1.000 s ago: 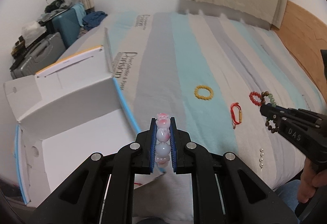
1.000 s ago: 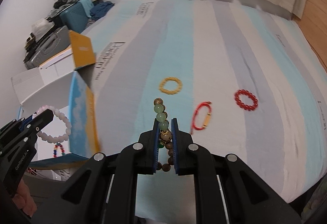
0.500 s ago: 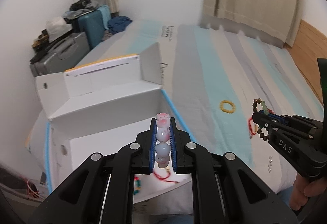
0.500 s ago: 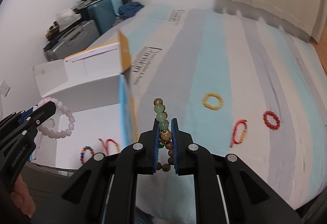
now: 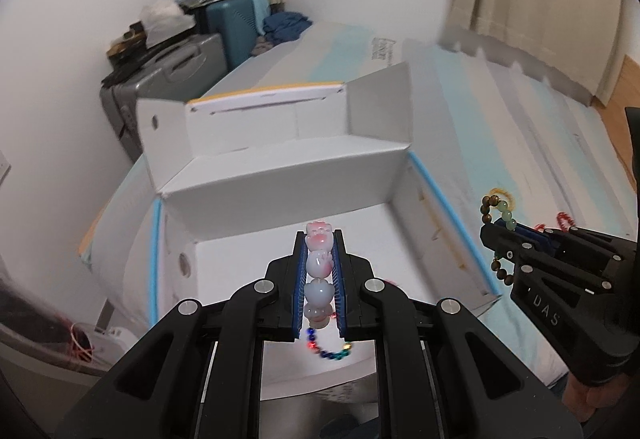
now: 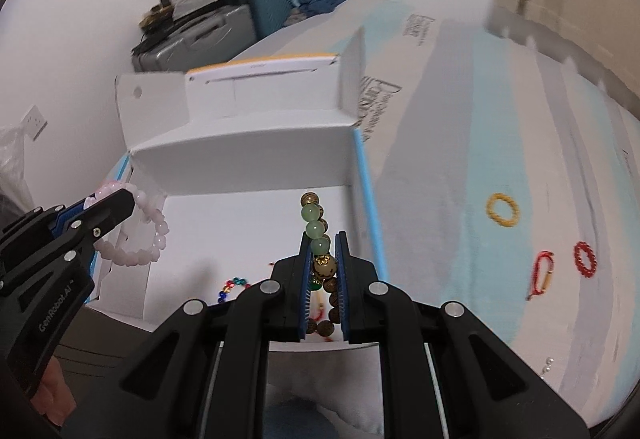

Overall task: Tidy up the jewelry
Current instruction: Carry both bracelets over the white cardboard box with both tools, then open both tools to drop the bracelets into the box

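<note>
The left gripper [image 5: 319,239] has its jaws clamped on a pink bead bracelet [image 5: 318,267], held above the open white box [image 5: 280,175]. The right gripper [image 6: 323,239] pinches a brown-and-green bead bracelet [image 6: 316,229] over the same box. Below the jaws, a multicoloured bead bracelet [image 5: 330,349] lies on the box floor.

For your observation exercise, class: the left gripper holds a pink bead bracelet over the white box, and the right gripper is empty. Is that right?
Not quite. The left gripper does hold the pink bead bracelet over the white box, but the right gripper is shut on a brown and green bead bracelet, as the right wrist view shows.
</note>
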